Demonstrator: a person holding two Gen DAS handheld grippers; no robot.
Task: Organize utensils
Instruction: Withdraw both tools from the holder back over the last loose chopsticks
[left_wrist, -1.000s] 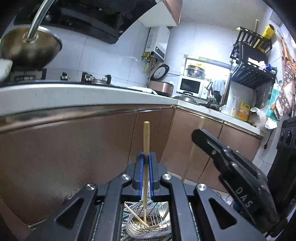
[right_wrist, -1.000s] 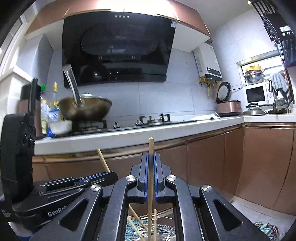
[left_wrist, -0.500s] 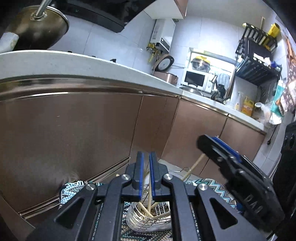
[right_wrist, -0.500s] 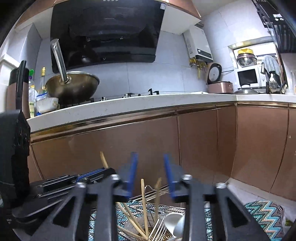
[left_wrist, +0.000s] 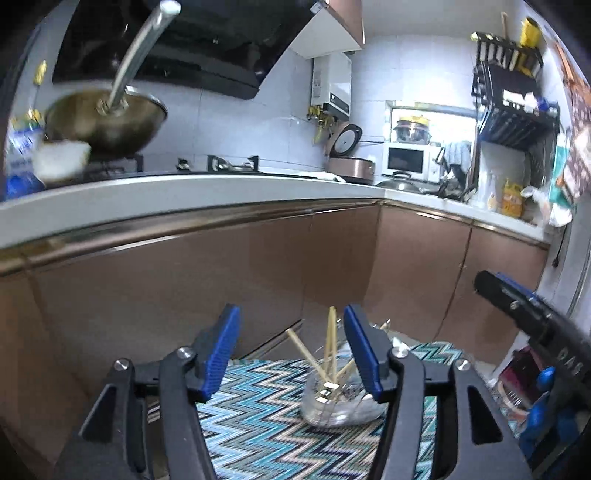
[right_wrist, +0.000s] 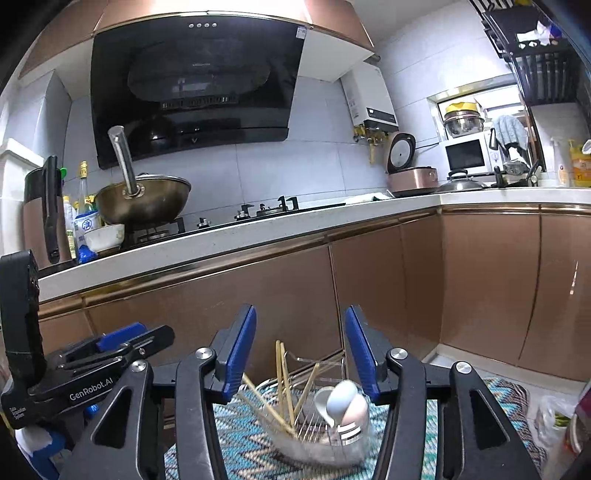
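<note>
You look to be between picks: both claws are empty and the chopsticks stand in the wire holder, which sits on the zigzag mat below and ahead of your tools. Judging by that, the drop-off step is finished and the next move is to find whatever utensil is left to sort — none shows loose on the mat in either view, so you may need to swing a camera round before reaching.

Your left claw is spread wide, blue pads well apart, nothing between them and nothing touching them. The holder lies ahead of it and a little toward its right finger, with the sticks fanned out and leaning in different directions.

Your right claw is equally wide open and holds nothing. Directly below and ahead of its gap sits the holder; the sticks lean on the side of its left finger, and the pale spoons rest on the side of its right finger. Neither finger seems to touch the holder's rim, though motion blur there makes that hard to confirm.

For the next grasp, come down clear of the leaning sticks — a wide jaw could easily clip one.
</note>
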